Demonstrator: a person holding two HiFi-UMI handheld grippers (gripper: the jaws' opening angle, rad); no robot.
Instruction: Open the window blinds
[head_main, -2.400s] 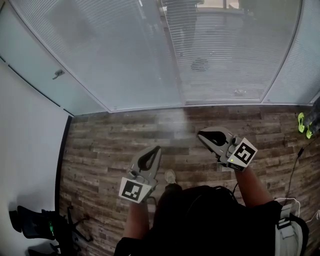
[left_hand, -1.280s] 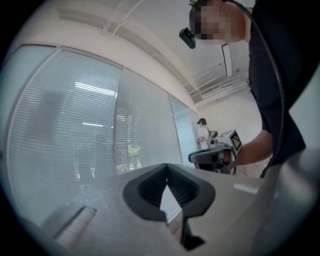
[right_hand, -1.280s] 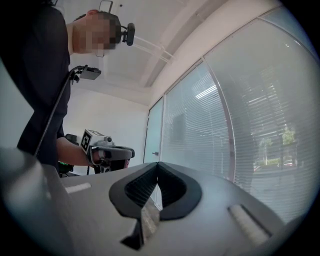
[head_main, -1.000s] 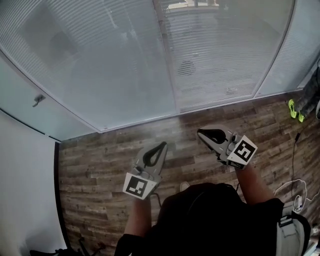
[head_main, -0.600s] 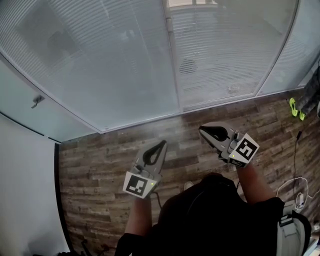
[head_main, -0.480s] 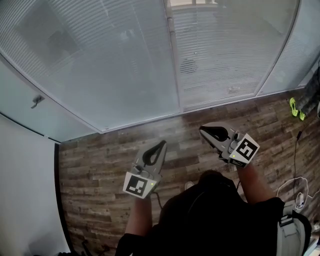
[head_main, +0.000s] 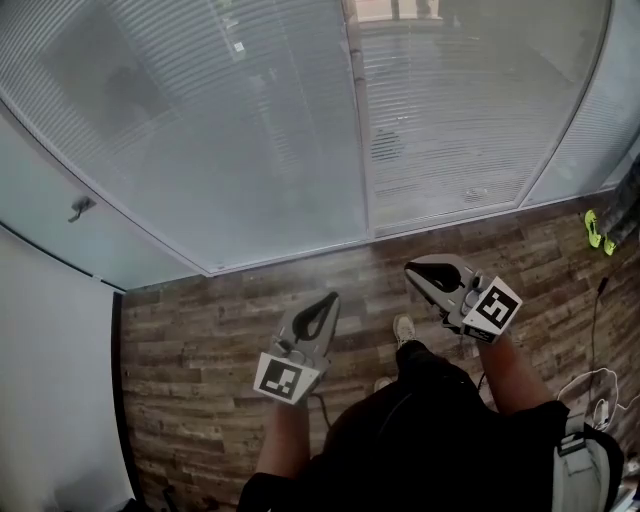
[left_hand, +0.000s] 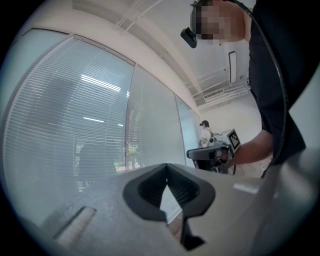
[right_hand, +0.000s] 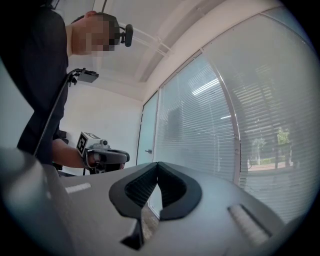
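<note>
The window blinds (head_main: 250, 130) are hanging lowered across the panes, slats running level. They are lying straight ahead of both tools, across a strip of wooden floor (head_main: 200, 320) and well apart from them. The left tool (head_main: 328, 298) and right tool (head_main: 412, 268) are pointing at the window, jaws pressed together on nothing, the right seeming slightly nearer. Only the left gripper view is showing a distant person (left_hand: 205, 132). No view is showing a cord or wand.
</note>
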